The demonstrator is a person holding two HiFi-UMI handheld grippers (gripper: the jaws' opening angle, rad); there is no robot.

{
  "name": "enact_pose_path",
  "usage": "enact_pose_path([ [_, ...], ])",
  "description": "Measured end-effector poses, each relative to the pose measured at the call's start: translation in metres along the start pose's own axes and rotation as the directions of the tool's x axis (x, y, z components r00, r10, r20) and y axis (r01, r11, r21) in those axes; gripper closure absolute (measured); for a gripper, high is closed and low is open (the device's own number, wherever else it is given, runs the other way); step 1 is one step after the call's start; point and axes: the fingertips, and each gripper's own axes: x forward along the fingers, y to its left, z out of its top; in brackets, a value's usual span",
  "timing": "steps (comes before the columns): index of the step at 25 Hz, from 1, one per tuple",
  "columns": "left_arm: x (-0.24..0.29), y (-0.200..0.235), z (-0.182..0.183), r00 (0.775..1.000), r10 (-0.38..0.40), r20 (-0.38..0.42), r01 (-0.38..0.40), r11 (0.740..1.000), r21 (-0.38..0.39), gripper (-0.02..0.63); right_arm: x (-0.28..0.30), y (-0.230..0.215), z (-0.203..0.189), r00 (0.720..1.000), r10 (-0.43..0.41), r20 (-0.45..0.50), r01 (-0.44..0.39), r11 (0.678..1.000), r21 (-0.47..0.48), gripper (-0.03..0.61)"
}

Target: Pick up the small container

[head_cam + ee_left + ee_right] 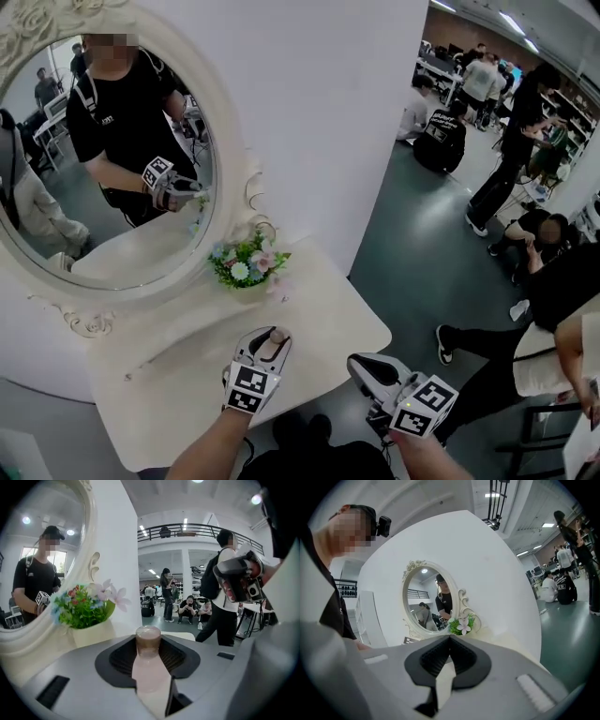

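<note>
The small container (148, 641) is a pale pink bottle with a brownish cap. It lies along the jaws of my left gripper (148, 654), cap pointing forward, and the ribbed pads press on it from both sides. In the head view the left gripper (265, 349) hangs over the front of the white vanity table (178, 375) with the container (273, 341) between its jaws. My right gripper (368, 368) is off the table's right front corner. In the right gripper view its jaws (450, 641) meet at the tips with nothing between them.
A small pot of artificial flowers (247, 265) stands at the back of the table, below an oval mirror (103, 159) in an ornate white frame on a white wall. Several people (506, 141) stand and sit on the green floor to the right.
</note>
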Motion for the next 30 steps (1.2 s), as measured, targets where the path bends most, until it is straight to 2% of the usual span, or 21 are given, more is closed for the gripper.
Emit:
enact_pose_path([
  [6, -0.031, 0.022, 0.041, 0.998, 0.046, 0.031, -0.045, 0.999, -0.023, 0.467, 0.013, 0.006, 0.024, 0.998, 0.055, 0.044, -0.053, 0.998, -0.045, 0.568],
  [14, -0.069, 0.044, 0.079, 0.993, 0.097, 0.06, -0.093, 0.993, -0.075, 0.466, 0.018, 0.005, 0.047, 0.996, 0.061, 0.065, -0.055, 0.994, -0.089, 0.568],
  [19, -0.094, 0.051, 0.1, 0.989, 0.118, 0.09, -0.111, 0.99, -0.082, 0.467, 0.021, 0.006, 0.054, 0.995, 0.07, 0.068, -0.061, 0.99, -0.127, 0.568],
  [30, -0.142, 0.062, 0.119, 0.976, 0.18, 0.122, -0.17, 0.982, -0.085, 0.466, 0.02, 0.024, 0.066, 0.992, 0.098, 0.085, -0.076, 0.969, -0.236, 0.569],
])
